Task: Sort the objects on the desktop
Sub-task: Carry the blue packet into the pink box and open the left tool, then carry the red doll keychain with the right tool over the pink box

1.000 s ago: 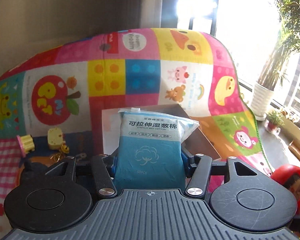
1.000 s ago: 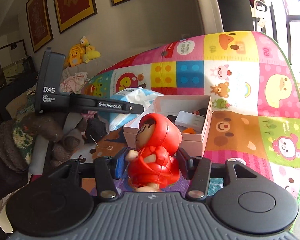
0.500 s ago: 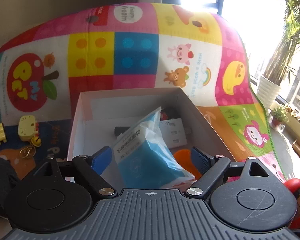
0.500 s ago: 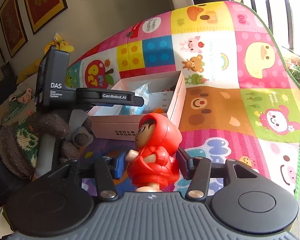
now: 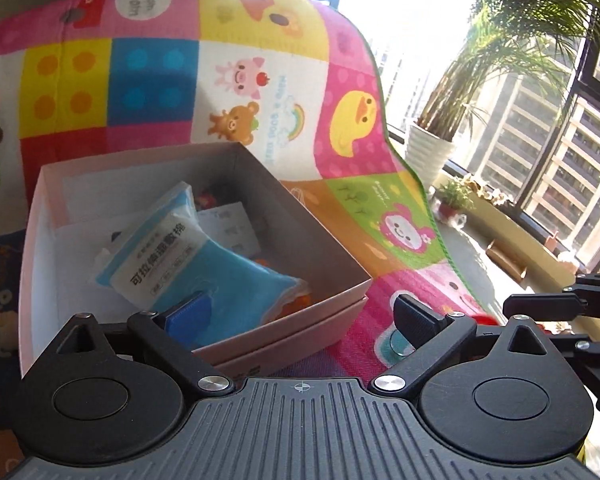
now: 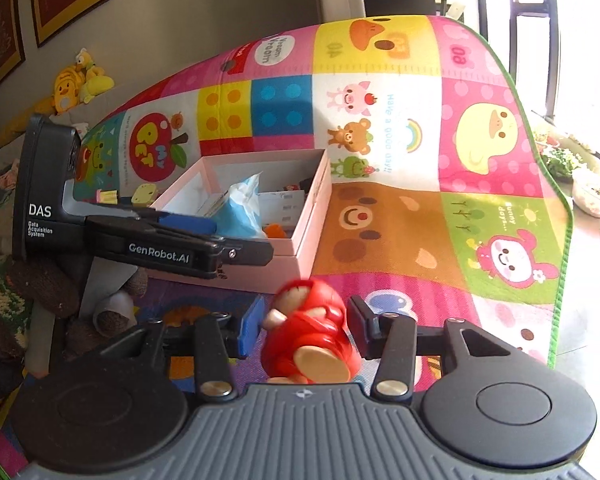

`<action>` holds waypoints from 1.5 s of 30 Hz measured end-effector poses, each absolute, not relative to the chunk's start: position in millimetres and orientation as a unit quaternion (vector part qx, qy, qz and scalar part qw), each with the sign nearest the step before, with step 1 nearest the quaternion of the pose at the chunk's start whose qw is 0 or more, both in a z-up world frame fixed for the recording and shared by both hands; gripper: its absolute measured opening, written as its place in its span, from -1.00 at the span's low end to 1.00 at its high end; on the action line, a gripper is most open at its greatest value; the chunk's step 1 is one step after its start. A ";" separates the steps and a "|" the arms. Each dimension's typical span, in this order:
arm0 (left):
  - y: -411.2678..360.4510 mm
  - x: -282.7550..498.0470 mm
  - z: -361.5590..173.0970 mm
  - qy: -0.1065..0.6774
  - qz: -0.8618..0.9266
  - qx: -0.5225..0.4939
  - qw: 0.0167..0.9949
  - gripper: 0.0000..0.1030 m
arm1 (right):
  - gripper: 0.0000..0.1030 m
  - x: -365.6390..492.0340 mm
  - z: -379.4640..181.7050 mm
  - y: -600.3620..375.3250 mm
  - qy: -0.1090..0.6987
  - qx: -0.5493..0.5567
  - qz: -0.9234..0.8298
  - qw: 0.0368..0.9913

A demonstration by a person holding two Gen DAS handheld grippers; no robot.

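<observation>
An open white box [image 5: 324, 296] sits on the colourful play mat [image 5: 340, 92]. A blue cotton-pad packet [image 5: 220, 280] lies tilted inside it. My left gripper [image 5: 300, 318] hovers over the box's near corner. Its jaws are opening wide and no pad touches the packet. In the right wrist view the box [image 6: 308, 216] and the packet [image 6: 240, 208] lie ahead to the left. My right gripper [image 6: 304, 330] is closing on a red hooded doll [image 6: 308, 340]. The doll is tipped forward and blurred, its tan base facing the camera, and the pads touch its sides.
A white card [image 5: 228, 224] and an orange thing [image 6: 276, 230] also lie in the box. A small yellow toy [image 6: 144, 196] stands left of it. A knitted sleeve [image 6: 4, 300] holds the left device. A potted palm [image 5: 428, 148] stands past the mat's right edge by the window.
My left gripper sank over the box, opened and let go of the blue packet, which now lies inside. The right jaws narrowed, and the red doll tipped forward from upright.
</observation>
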State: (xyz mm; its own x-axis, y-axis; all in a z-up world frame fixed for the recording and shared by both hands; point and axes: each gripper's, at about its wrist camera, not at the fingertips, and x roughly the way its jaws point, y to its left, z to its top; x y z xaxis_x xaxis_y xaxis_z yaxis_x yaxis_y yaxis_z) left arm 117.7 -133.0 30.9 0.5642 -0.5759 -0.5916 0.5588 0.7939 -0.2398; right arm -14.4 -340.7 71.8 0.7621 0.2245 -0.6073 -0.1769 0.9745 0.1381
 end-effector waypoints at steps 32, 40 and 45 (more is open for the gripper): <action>-7.4 32.4 7.0 0.336 -0.136 -0.138 0.922 0.98 | 0.35 20.2 -24.4 -431.6 0.339 0.132 0.063 0.929; -11.8 32.4 7.2 0.343 -0.138 -0.134 0.919 0.98 | 0.79 19.6 -23.7 -429.2 0.323 0.097 0.129 0.933; -11.1 33.2 5.7 0.351 -0.130 -0.140 0.917 0.98 | 0.87 31.9 -27.4 -426.9 0.334 0.056 0.170 0.925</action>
State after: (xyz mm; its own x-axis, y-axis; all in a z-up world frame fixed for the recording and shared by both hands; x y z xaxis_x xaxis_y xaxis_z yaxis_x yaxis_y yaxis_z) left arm 33.2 -11.1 5.7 0.7190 -0.3372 -0.6078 0.1409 0.9270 -0.3476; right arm 31.9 -426.9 -27.4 0.7188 0.3516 -0.5997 -0.2773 0.9361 0.2165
